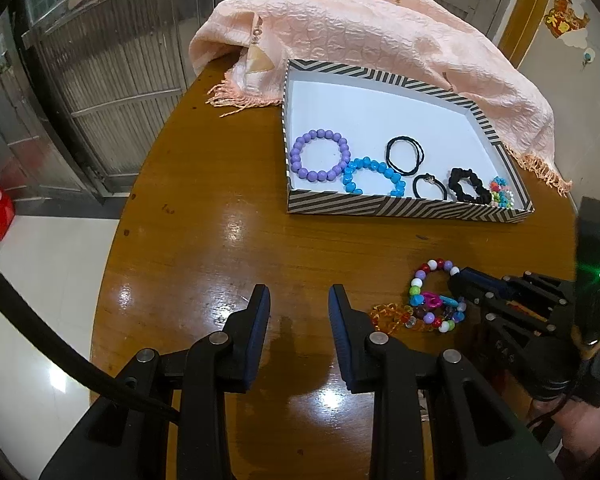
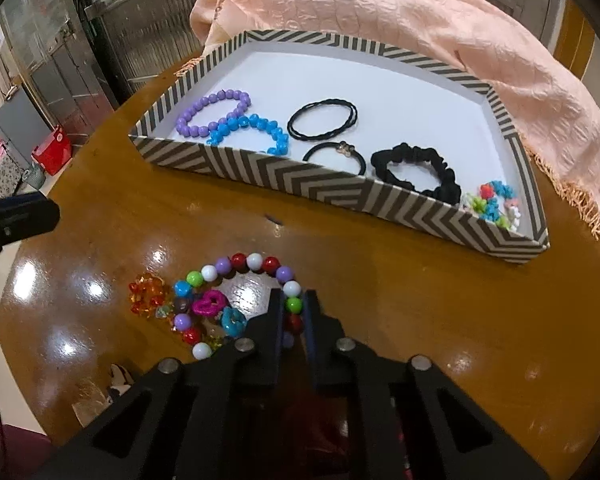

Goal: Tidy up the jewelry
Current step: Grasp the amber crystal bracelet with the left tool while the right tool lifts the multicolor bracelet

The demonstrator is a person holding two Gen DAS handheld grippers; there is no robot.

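A bracelet of mixed coloured beads (image 2: 256, 261) lies on the wooden table in front of the striped box (image 2: 300, 178). My right gripper (image 2: 293, 298) is shut on its near right side, with a green and a red bead pinched between the pads. In the left wrist view the same bracelet (image 1: 432, 266) sits at the right gripper's tip (image 1: 456, 280). An orange bead bracelet (image 2: 148, 298) and a pink and teal chain piece (image 2: 210, 304) lie tangled beside it. My left gripper (image 1: 299, 294) hovers open over bare table, holding nothing.
The box holds a purple bracelet (image 1: 320, 156), a blue one (image 1: 372, 176), thin black hair ties (image 1: 404, 156), a black scrunchie (image 1: 468, 186) and a small coloured bead band (image 1: 500, 194). A pink scarf (image 1: 380, 28) is draped behind it. The round table's edge (image 1: 112, 240) curves at left.
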